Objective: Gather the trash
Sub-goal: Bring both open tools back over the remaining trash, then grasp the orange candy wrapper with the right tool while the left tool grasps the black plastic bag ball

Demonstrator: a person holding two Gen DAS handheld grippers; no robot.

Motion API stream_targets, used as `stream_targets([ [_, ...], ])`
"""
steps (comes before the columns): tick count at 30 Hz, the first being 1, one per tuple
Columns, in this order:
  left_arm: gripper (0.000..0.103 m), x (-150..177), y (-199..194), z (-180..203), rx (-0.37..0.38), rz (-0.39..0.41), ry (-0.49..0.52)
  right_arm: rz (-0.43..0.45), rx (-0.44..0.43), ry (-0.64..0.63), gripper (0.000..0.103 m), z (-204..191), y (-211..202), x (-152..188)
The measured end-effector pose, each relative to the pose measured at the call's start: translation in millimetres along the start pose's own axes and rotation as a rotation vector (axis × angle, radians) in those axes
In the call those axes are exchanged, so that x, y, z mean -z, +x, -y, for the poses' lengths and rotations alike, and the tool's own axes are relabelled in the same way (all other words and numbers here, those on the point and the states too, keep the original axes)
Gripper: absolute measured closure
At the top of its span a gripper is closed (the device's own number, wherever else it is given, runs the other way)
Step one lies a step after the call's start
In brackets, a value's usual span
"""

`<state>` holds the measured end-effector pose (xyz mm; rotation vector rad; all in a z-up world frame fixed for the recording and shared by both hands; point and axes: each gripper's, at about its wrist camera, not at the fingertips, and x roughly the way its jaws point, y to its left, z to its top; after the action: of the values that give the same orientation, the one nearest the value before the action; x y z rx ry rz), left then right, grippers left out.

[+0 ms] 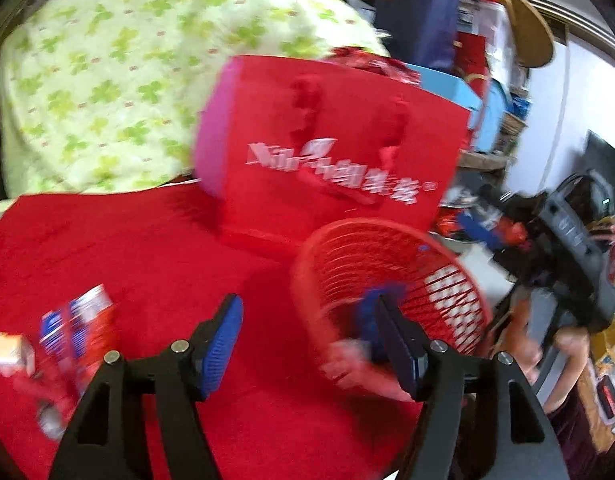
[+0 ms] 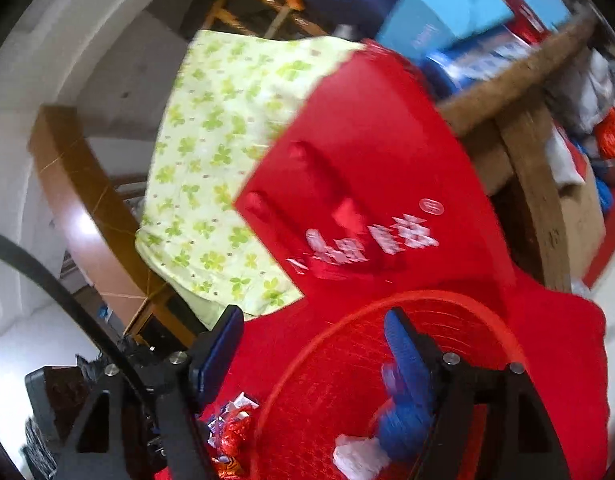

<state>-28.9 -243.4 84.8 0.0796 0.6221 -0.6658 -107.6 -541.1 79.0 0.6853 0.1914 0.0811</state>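
Left gripper (image 1: 307, 344) is hanging released over the red cloth (image 1: 147, 248) on the bench, jaws apart, nothing between the pads. Its right pad is sitting at the rim of the red basket (image 1: 387, 280), which is tipped toward the camera, so the mouth is facing the grippers for easy dropping. A pale crumpled scrap (image 1: 347, 364) is lying at the near edge of that basket, blurred, so whether it is inside or just at the rim is unclear.

Right gripper (image 2: 315, 344) is also released, jaws wide, straddling the basket (image 2: 487, 320) rim; nothing pinched. Below its right pad, blue and white wrappers (image 2: 371, 440) are lying on the mesh, so some trash looks already collected.

Remaining trash: a small carton (image 1: 83, 320) and a pale box (image 1: 11, 352) are lying on the cloth, left of the left gripper, well apart from the basket. More foil wrappers (image 2: 231, 428) are sitting just outside the rim.

A big red box (image 1: 327, 152) is standing behind the basket, against green-patterned fabric (image 1: 107, 72).

Likely next: the left gripper going for the carton.
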Motion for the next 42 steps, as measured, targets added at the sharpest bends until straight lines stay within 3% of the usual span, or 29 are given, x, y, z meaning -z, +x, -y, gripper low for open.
stream_targets([
  [4, 0.033, 31.6, -40.7, -62.1, -0.142, 0.008, -0.057, 0.027, -0.107, -0.102, 0.027, -43.6, 2.0, 14.8],
  [9, 0.032, 76.3, -90.0, -148.6, -0.397, 0.006, -0.181, -0.018, -0.245, -0.191, 0.027, -101.8, 20.7, 44.7],
  [15, 0.032, 109.0, -126.5, -196.6, -0.486, 0.007, -0.312, -0.241, -0.275, -0.267, 0.027, -173.1, 66.7, 85.5],
  [17, 0.032, 116.4, -125.0, -205.5, -0.494, 0.003, -0.328, -0.288, -0.302, -0.285, 0.027, -189.6, 76.0, 100.9],
  [20, 0.032, 127.6, -112.3, -220.9, -0.493, -0.026, -0.347, -0.363, -0.339, -0.224, 0.026, -180.5, 95.1, 136.5],
  [25, 0.032, 137.5, -88.4, -243.7, -0.479, -0.046, -0.387, -0.617, -0.255, -0.172, 0.028, -159.1, 166.3, 202.5],
  [29, 0.032, 144.3, -63.6, -256.0, -0.453, -0.053, -0.396, -0.731, -0.215, -0.085, 0.032, -134.9, 201.6, 228.9],
  [32, 0.032, 149.3, -51.2, -261.8, -0.411, -0.047, -0.418, -0.786, -0.18, -0.037, 0.042, -122.6, 218.4, 242.0],
  [37, 0.032, 145.2, -38.1, -256.5, -0.376, -0.047, -0.397, -0.857, -0.123, 0.064, 0.049, -107.9, 236.7, 257.0],
  [42, 0.032, 140.0, -19.5, -252.1, -0.328, -0.069, -0.389, -0.882, -0.047, 0.106, 0.05, -105.6, 247.0, 271.5],
])
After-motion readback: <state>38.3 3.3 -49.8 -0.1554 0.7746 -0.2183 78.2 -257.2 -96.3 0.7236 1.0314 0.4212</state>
